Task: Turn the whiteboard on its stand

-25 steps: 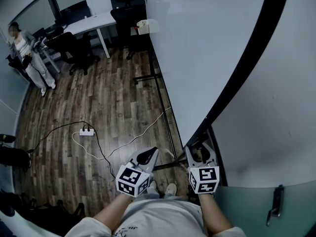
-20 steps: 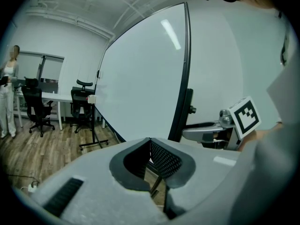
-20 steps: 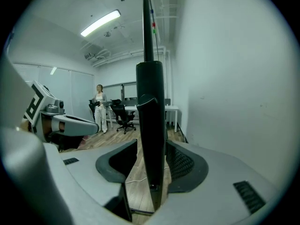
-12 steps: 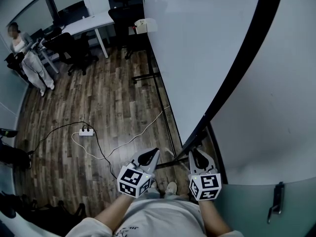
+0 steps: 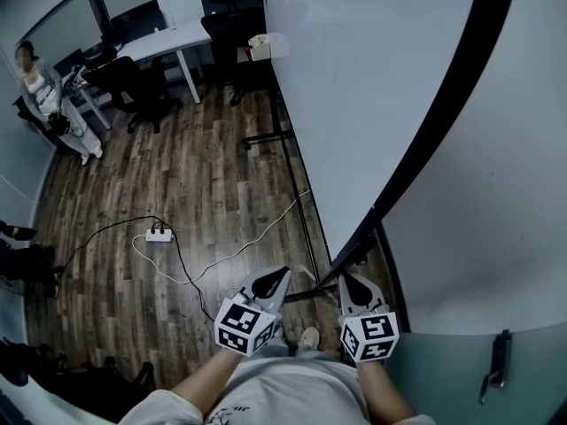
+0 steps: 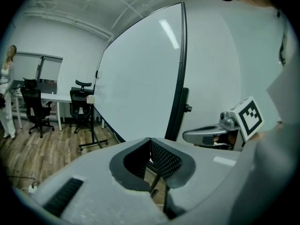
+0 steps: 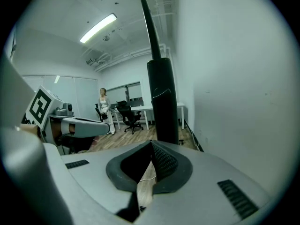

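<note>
The whiteboard [image 5: 372, 87] is a large white panel with a black frame edge [image 5: 447, 113], standing on a black floor stand [image 5: 297, 193]. My right gripper [image 5: 347, 278] sits just below the frame's lower corner with its jaws shut and nothing between them. In the right gripper view the black frame post [image 7: 163, 102] rises just beyond the shut right gripper [image 7: 151, 143]. My left gripper [image 5: 282, 274] hovers to the left over the floor, shut and empty. The left gripper view has the board [image 6: 140, 78] ahead of the shut left gripper [image 6: 150, 140].
A power strip [image 5: 158, 235] with trailing cables lies on the wood floor. A desk [image 5: 164, 42] and office chairs [image 5: 133, 82] stand at the back. A person [image 5: 49, 104] stands far left. A wall [image 5: 496, 220] with a door handle [image 5: 494, 366] is close on the right.
The right gripper's jaws have gone from wide open to shut, and it has drawn back slightly from the frame's corner. The left gripper has barely moved.
</note>
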Tool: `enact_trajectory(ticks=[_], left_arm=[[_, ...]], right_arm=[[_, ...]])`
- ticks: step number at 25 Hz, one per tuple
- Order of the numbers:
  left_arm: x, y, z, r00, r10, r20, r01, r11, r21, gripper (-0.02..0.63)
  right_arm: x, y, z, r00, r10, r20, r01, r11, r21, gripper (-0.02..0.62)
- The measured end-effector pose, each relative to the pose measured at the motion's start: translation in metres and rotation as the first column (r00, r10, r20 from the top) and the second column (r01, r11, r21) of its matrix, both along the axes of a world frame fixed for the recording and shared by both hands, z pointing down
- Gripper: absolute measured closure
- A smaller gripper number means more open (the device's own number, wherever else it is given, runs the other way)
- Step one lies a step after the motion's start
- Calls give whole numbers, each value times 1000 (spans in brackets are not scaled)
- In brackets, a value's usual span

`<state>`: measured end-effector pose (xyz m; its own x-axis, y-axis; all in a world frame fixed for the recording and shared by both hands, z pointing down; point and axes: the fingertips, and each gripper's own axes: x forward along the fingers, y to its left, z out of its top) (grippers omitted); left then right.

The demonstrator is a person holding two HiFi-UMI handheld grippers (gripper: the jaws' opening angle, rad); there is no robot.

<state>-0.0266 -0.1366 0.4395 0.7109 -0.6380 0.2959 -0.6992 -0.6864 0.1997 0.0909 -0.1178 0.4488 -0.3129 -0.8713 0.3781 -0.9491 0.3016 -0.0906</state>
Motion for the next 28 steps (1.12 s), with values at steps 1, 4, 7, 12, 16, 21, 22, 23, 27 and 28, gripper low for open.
enact_trajectory(ticks=[1,4,7,12,16,21,22,23,27,28], left_arm=[[-1,1,2,1000,-1,1,1,1000,0,595],[1,2,8,1000,-5,2,5,1000,2,595],[1,0,6,1000,-8,4,8,1000,-1,595],[0,1,4,1000,-10,3,10,1000,2,595],[-1,0,5,1000,-15,5,15,1000,0,595],[0,3,11,1000,-16,9,16,1000,5,595],[-1,2,10,1000,-17,10,17,1000,6,595],[-1,1,9,1000,-18,11,18,1000,7,595],[-2,-1,12,1000,-18,23,17,1000,15,595],[-2,-1,14,1000,-18,24,17,1000,16,595]], right_arm=[[-1,0,2,1000,-3,1,3,1000,-1,589],[-1,1,9,1000,-13,2,13,1000,-4,589],[-1,-1,7,1000,-23,3,23,1000,-9,589],[-4,0,6,999,-34,-7,34,999,-14,589],[-5,-2,8,999,-41,-5,41,999,-13,589],[-6,0,15,999,-53,-5,53,999,-12,590],[-7,0,15,998,-56,-6,56,998,-12,590],[-8,-2,14,998,-58,-6,58,998,-11,590],[-9,-4,16,998,-65,-8,65,998,-10,589],[-9,-4,18,998,-65,-8,65,998,-9,590]])
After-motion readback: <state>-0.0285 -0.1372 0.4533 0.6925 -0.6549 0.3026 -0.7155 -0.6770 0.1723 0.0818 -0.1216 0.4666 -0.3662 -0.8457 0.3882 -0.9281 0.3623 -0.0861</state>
